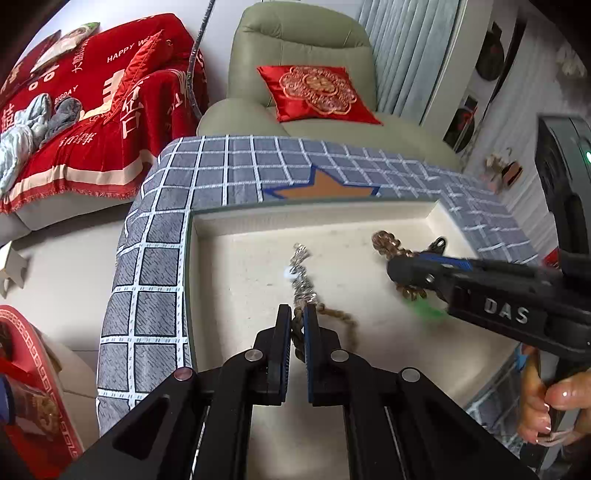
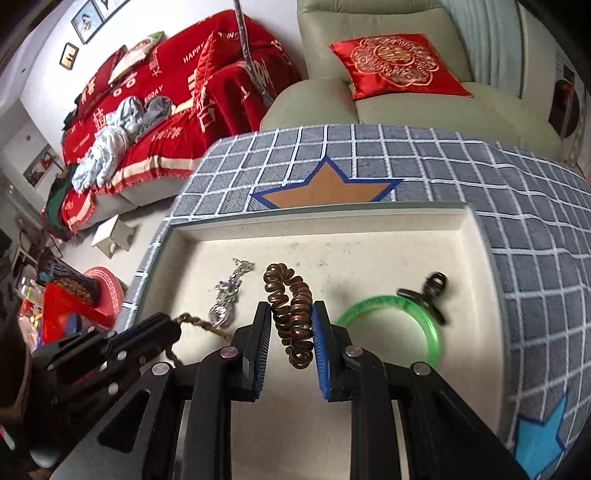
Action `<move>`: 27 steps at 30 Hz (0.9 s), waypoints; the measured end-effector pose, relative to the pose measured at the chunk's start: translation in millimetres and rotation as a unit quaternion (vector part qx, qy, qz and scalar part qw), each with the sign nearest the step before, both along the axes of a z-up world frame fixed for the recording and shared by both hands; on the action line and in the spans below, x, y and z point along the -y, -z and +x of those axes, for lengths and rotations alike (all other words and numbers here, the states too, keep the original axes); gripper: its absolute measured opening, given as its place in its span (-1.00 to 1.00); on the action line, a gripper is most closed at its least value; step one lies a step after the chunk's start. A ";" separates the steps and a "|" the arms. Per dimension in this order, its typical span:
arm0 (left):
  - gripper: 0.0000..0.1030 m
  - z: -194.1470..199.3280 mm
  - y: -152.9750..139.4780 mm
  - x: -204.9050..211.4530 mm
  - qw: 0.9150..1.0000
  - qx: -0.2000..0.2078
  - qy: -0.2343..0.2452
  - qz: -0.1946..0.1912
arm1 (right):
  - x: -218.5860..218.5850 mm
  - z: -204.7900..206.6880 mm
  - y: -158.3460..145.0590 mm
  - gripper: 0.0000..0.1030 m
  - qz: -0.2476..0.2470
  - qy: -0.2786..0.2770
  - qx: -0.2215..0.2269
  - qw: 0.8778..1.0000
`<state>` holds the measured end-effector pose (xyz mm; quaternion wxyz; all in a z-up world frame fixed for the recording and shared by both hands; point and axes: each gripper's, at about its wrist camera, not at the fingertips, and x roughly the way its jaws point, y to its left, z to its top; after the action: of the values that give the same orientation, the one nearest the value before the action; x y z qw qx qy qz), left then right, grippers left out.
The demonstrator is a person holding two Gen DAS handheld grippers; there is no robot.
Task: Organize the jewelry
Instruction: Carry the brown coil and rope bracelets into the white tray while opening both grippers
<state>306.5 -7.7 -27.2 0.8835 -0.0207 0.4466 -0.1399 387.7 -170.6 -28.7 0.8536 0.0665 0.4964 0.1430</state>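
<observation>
Beyond the fingertips stands a sage-green armchair (image 1: 299, 55) with a red embroidered cushion (image 1: 316, 92) on its seat. Left of the fingers, further back, a sofa lies under a red throw printed with white lettering (image 2: 177, 110), with pale blue and grey clothes (image 2: 110, 147) heaped on it. Framed pictures (image 2: 86, 22) hang on the white wall above. Grey-blue curtains (image 1: 402, 48) hang behind the armchair to the right. The floor (image 1: 62, 266) is pale, lit by soft daylight.

Bkgd, my view: green armchair (image 2: 406, 110) w/ red cushion (image 2: 397, 64); sofa under red throw (image 2: 177, 110); grey checked cloth (image 2: 480, 166), orange star (image 2: 325, 190).
</observation>
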 end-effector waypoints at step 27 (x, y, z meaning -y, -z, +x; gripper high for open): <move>-0.55 -4.1 21.9 16.6 0.997 0.005 -0.007 0.079 | 8.2 1.4 -7.0 0.53 0.025 0.010 0.014 1.000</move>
<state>302.4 -24.3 -49.1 0.8853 0.0464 0.4520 -0.0987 389.2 -178.8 -21.7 0.8601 0.0903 0.4797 0.1480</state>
